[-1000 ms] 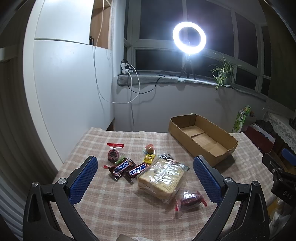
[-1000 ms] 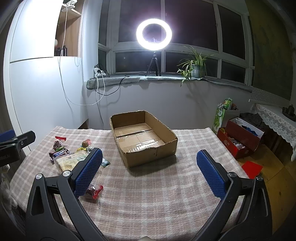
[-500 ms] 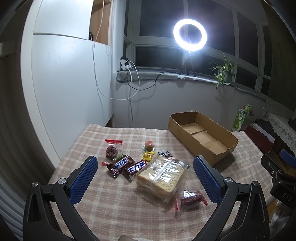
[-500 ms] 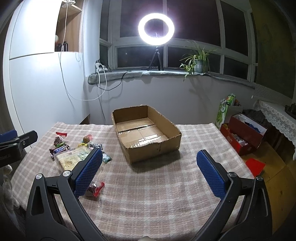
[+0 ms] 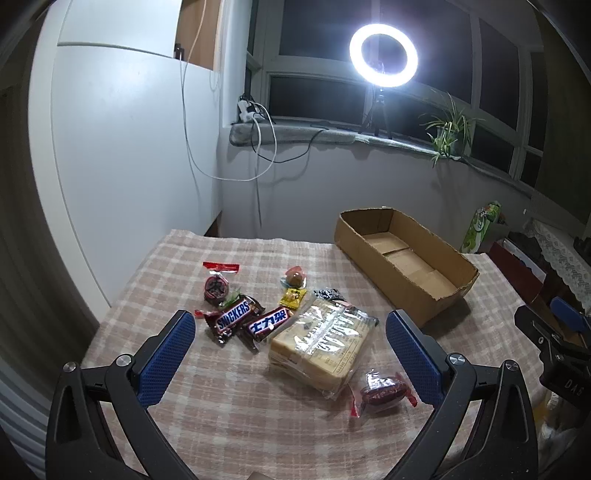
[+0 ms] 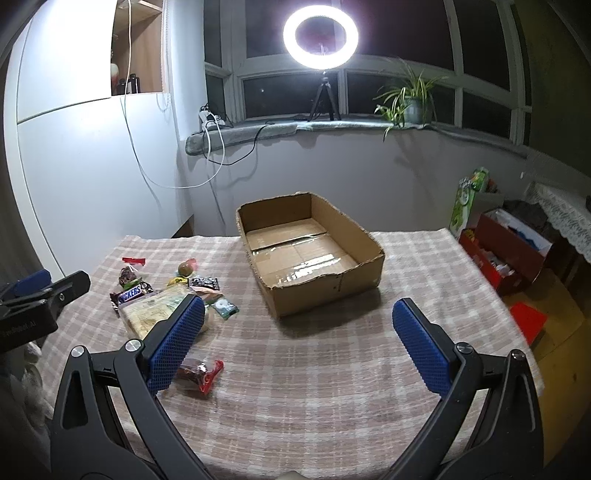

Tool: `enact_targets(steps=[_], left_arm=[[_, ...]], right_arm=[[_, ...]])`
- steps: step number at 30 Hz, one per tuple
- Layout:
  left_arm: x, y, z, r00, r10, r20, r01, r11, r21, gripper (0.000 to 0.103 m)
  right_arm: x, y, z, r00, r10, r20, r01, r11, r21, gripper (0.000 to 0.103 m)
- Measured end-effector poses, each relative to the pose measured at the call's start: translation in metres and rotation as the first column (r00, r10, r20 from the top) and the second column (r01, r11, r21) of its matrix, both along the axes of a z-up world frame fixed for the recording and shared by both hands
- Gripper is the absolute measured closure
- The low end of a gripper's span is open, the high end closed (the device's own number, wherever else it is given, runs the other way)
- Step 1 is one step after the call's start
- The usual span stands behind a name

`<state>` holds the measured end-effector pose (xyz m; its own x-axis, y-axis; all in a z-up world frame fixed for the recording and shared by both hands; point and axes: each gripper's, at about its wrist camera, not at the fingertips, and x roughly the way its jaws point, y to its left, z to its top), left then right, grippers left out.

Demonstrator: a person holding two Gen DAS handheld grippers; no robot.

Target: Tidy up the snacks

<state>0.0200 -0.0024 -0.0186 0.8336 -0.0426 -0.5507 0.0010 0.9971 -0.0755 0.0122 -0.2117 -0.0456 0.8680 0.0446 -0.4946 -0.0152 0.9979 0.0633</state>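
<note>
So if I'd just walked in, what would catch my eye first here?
Probably the glowing ring light on the windowsill, bright against the dark windows. Next, the open cardboard box on the checked tablecloth, nothing in it, with a cluster of snacks to its left: a Snickers bar, a bread pack and small wrapped sweets. Nearest the camera, each gripper's blue fingers stand wide apart, holding nothing.

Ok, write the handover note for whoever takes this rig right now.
Left gripper: open, empty, over the snacks.
Right gripper: open, empty, in front of the box.
Snacks lie loose on the cloth, left of the box: bread, Snickers, second bar, red candy, small sweets behind.
Done: nothing; the box is empty.
Left: every snack goes into the box.
</note>
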Motion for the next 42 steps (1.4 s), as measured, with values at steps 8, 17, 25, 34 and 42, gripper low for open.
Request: enact_targets(steps=[8,17,25,34,42], left_arm=[[0.010,0.002,-0.003,0.999,-0.012,-0.030,0.012,1.000,-0.017,0.001],[0.025,0.024,-0.023,0.992,-0.057,-0.117,0.039,0.988,-0.151,0.002],[0.043,0.050,-0.055,0.971,-0.098,-0.217,0.025,0.948,-0.316,0.017],[0.074,0.054,-0.073,0.950,-0.175,-0.258,0.058,0.913,-0.404,0.033],[0.097,0.052,-0.086,0.931,-0.224,-0.288,0.091,0.907,-0.411,0.044]], right_arm=[[0.018,0.004,-0.011,0.994,0.085,-0.062,-0.079,0.993,0.090,0.000],[0.047,0.018,-0.035,0.959,0.235,-0.161,-0.193,0.952,0.239,0.000],[0.083,0.041,-0.060,0.898,0.354,-0.260,-0.255,0.903,0.347,0.011],[0.114,0.068,-0.079,0.845,0.412,-0.341,-0.281,0.885,0.371,0.023],[0.123,0.082,-0.086,0.817,0.437,-0.375,-0.306,0.881,0.361,0.030]])
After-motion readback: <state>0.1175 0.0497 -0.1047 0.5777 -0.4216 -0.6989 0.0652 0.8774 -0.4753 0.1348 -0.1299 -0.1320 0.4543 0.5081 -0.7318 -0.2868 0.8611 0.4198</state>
